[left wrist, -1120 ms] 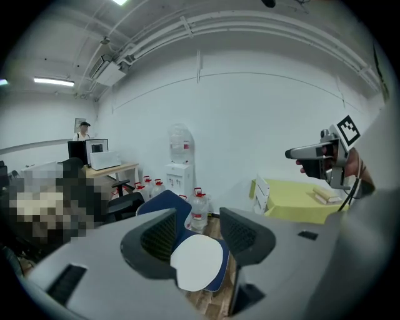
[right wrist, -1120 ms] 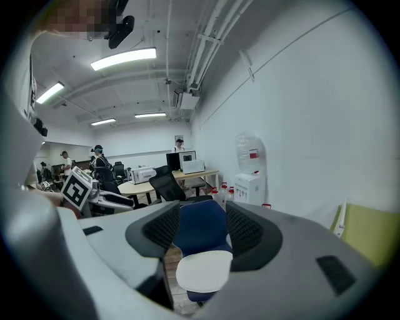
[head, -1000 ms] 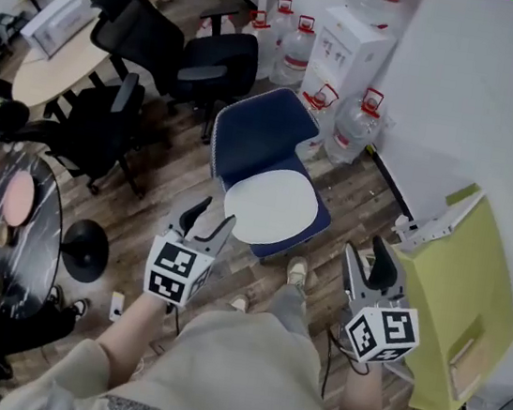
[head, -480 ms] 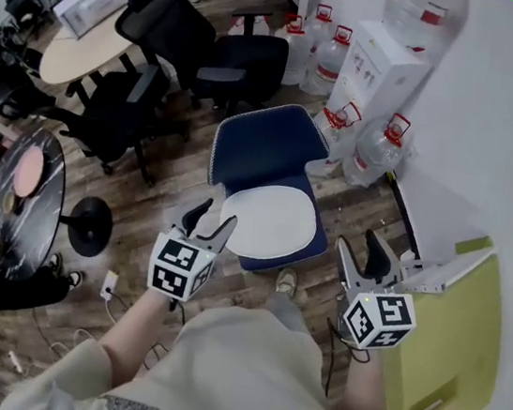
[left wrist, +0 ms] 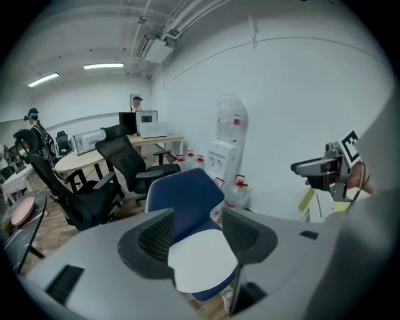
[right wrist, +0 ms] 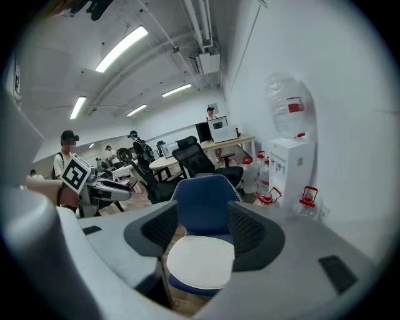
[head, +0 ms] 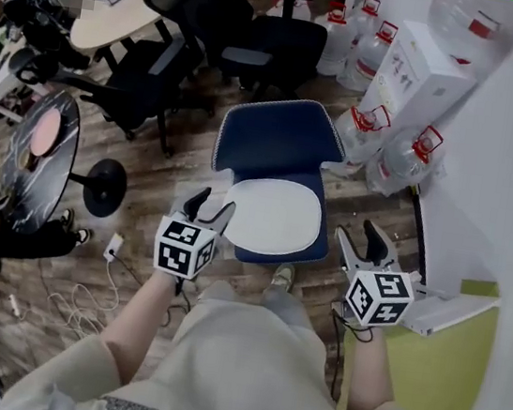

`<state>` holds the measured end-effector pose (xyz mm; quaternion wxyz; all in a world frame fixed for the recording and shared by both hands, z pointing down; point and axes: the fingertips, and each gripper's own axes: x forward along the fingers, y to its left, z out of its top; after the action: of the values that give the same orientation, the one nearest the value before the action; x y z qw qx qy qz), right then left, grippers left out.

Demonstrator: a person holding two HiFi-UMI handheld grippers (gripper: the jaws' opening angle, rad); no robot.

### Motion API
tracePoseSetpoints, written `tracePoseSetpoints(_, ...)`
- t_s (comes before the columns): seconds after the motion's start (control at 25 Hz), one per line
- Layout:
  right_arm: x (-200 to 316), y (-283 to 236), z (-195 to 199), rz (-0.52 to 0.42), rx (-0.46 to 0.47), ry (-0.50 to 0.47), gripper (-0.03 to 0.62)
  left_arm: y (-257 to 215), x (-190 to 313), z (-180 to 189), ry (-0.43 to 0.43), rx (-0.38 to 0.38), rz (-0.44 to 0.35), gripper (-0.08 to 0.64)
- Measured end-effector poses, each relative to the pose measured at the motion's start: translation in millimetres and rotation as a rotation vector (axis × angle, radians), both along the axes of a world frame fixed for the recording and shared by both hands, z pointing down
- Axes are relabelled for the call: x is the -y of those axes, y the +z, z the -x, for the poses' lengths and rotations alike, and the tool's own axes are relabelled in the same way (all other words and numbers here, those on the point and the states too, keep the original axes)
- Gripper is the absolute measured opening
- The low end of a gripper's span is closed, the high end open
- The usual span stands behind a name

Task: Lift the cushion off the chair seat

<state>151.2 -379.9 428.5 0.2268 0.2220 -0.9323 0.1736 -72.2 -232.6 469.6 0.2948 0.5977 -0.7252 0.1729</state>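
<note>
place: office | evidence: black swivel chairs [head: 274, 46] around a long desk [head: 106, 29] | monitor [left wrist: 127, 122] | water dispenser [head: 417, 75] with spare bottles [head: 405, 159] | ceiling strip lights [right wrist: 122, 49]

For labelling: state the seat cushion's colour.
The cushion is plain white, clearest in the head view.

The person is wearing a loose pale beige short-sleeved shirt [head: 240, 387] bearing a line of small dark print, matching trousers [head: 255, 315] and a light shoe [head: 284, 275]. The left gripper [head: 214, 205] and right gripper [head: 358, 233] are each showing grey jaws lined with dark ribbed pads [left wrist: 156, 234] and a white cube [head: 184, 248] with black square markers.
</note>
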Motion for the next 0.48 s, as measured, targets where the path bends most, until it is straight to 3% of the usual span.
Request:
tracePoseSetpoints(0.24,39.8,44.4,15.5,0.086,-0.028,-0.068,0.249,37.4,20.7,-0.4,-0.045,-0.035,0.097,0.25)
tracePoseSetpoints(0.48,44.7,97.0,21.3,0.21,-0.068,-0.056,0.252,77.4,27.0,11.3,-0.062,-0.093,0.151,0.265)
